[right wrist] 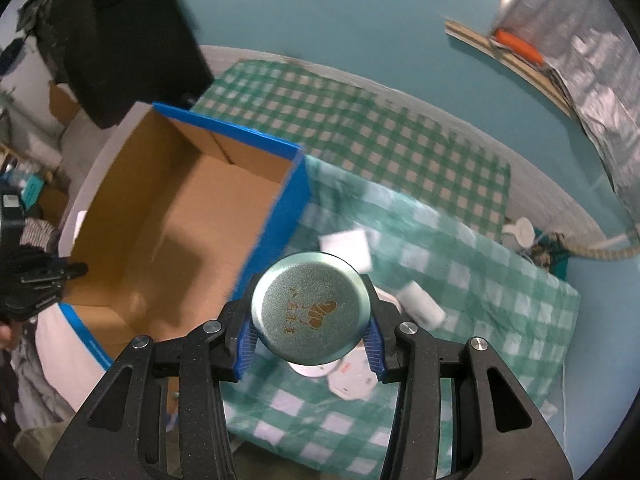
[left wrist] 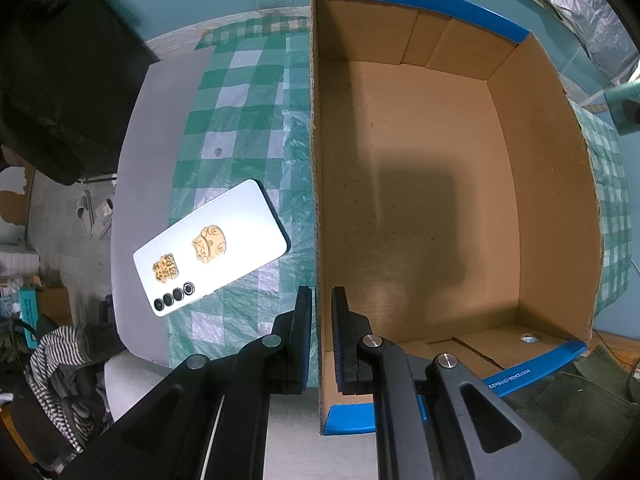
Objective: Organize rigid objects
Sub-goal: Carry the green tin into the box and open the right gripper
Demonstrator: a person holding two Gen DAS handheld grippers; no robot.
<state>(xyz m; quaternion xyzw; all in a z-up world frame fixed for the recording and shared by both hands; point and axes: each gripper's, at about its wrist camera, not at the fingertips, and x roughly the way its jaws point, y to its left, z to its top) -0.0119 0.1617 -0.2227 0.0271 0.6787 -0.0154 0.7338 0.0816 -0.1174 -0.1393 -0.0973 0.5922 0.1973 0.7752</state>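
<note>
An open cardboard box (left wrist: 552,200) with blue outer walls stands on the checked cloth, with nothing inside it. My left gripper (left wrist: 322,300) points straight down and is shut on the box's left wall, one finger inside and one outside. A white phone (left wrist: 212,248) with two gold stickers lies face down left of the box. My right gripper (right wrist: 310,344) is shut on a round green tin (right wrist: 310,308) with gold markings on its lid. It holds the tin above the cloth, just right of the box's blue wall (right wrist: 284,216).
On the green checked cloth (right wrist: 460,280) lie a white square pad (right wrist: 348,246), a small white bottle (right wrist: 422,306) and a white flat item (right wrist: 352,384) under the tin. A black bag (right wrist: 120,40) hangs beyond the box. The table edge drops to a cluttered floor at left.
</note>
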